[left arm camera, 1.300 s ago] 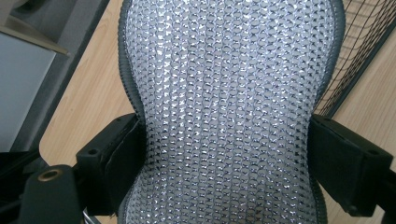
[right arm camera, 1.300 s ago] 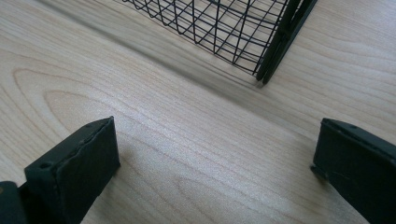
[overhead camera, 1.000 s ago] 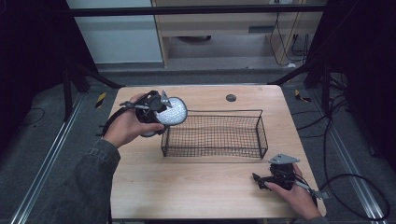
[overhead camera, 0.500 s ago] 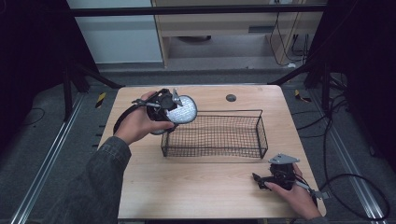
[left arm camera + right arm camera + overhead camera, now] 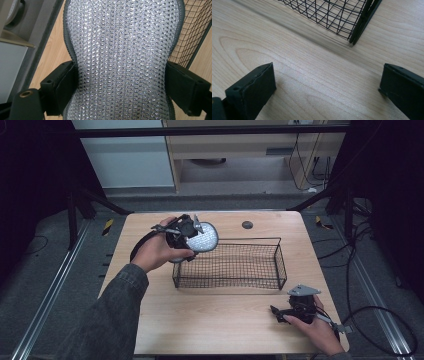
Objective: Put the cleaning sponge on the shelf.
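The left gripper (image 5: 192, 236) hangs over the left end of the wire basket (image 5: 278, 265), its jaws pinching one silvery mesh-covered pad (image 5: 204, 238) at its narrowed waist; in the left gripper view the two black fingers (image 5: 61, 86) press against the pad's (image 5: 122, 62) dark-edged sides. The pad sits above the basket's near-left corner, just at its rim, off the table (image 5: 210, 325).

There is one basket, black wire, long and rectangular; through its mesh only the bare wood of the table shows, so nothing lies in it.

Behind the basket, towards its right half, one small dark round disc (image 5: 247, 224) lies on the table.

The right gripper (image 5: 280, 312) rests on the table in front of the basket's right end, well apart from it. Its jaws stand spread with nothing between them; the right gripper view shows bare wood between the fingers (image 5: 253, 88) and a corner of the basket (image 5: 359, 25) beyond.
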Demonstrator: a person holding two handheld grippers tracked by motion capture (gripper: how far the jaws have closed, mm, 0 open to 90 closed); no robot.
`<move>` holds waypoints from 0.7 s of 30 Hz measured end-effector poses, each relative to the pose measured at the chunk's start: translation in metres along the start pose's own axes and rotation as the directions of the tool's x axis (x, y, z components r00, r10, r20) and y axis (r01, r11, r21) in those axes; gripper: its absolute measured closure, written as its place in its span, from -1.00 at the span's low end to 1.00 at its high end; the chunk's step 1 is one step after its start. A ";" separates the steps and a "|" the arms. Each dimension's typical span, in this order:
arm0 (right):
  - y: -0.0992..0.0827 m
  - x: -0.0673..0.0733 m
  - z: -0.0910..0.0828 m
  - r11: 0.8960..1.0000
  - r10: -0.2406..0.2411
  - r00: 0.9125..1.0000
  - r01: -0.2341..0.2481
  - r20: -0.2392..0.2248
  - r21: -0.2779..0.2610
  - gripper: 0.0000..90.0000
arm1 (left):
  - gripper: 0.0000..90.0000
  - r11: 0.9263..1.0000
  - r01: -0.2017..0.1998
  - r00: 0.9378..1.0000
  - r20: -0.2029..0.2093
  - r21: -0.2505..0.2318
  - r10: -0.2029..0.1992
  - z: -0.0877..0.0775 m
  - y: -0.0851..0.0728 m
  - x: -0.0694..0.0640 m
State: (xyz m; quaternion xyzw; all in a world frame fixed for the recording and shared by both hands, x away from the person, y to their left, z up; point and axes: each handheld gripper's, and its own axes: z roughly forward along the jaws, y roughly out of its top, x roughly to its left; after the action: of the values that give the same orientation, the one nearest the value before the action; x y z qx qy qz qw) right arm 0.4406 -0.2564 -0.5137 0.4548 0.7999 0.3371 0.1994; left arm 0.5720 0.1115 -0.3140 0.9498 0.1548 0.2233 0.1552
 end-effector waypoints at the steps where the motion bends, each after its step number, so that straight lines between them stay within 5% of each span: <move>1: 0.000 0.000 0.000 1.000 0.000 1.000 0.000 0.000 0.000 -0.99 | -0.69 1.000 -0.004 1.000 0.002 0.003 0.004 0.001 0.001 0.000; 21: 0.000 0.000 0.000 1.000 -0.001 1.000 0.001 -0.003 0.002 -0.99 | -0.69 0.999 -0.051 0.998 0.029 0.012 0.050 0.028 0.015 -0.008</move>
State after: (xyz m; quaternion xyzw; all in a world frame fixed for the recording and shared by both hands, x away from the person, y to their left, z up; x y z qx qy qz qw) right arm 0.4405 -0.2567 -0.5136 0.4538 0.8008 0.3370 0.1980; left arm 0.5817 0.0881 -0.3354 0.9575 0.1299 0.2123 0.1458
